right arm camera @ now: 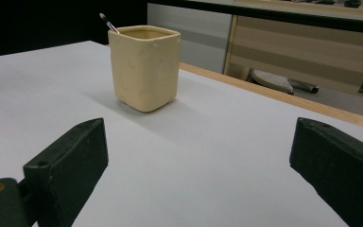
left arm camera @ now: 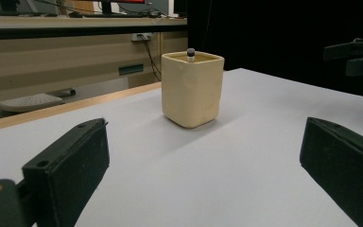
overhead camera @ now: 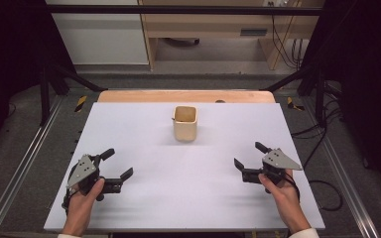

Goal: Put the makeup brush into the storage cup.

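Both grippers, L (overhead camera: pixel 118 163) & R (overhead camera: pixel 248 154), gape wide, well short of the cup (overhead camera: pixel 185 123). Come in level w/ one, jaws round the cup's flat sides, clear of the pen (right arm camera: pixel 108 22) inside.

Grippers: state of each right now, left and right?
Left gripper: open, holding nothing, fingers wide apart above the table.
Right gripper: open, holding nothing, aimed toward the cream cup.

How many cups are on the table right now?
1: a cream square cup stands upright at the table's far middle, with a thin stick poking out of it.
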Motion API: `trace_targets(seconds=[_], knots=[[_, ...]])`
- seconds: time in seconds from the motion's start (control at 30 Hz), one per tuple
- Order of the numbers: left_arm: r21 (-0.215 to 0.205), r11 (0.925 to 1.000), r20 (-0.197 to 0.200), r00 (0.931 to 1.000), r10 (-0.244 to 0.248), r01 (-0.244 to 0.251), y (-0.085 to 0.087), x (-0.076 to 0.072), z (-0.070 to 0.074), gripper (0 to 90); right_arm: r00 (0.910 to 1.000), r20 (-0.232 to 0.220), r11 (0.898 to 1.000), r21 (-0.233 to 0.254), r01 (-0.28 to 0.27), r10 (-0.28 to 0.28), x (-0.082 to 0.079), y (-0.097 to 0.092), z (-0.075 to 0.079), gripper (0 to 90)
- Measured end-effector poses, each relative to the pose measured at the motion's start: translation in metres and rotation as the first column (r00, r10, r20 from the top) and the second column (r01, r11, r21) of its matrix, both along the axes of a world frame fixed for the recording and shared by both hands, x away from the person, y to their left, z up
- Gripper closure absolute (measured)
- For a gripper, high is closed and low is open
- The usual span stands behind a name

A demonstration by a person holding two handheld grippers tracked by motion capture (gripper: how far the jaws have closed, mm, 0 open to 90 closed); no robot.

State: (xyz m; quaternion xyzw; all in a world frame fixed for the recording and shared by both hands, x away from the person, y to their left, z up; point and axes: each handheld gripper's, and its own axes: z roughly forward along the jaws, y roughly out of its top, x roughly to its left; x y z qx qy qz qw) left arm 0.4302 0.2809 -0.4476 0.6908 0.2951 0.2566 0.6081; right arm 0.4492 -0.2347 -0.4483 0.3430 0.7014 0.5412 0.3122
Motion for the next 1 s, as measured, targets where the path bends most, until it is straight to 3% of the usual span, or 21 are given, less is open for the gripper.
trace_targets(seconds=[0.7,1.0], knots=[[0.005,1.0,0.003,1.0,-0.004,0.004,0.007,-0.005,0.001,1.9,0.9994,-0.019,0.998,0.048,0.031,-0.03,-0.016,-0.018,-0.011,4.7],[0.006,1.0,0.002,1.0,-0.004,0.004,0.009,-0.007,0.0,1.9,0.999,-0.005,0.997,0.063,0.044,-0.043,-0.023,-0.027,-0.014,4.8]])
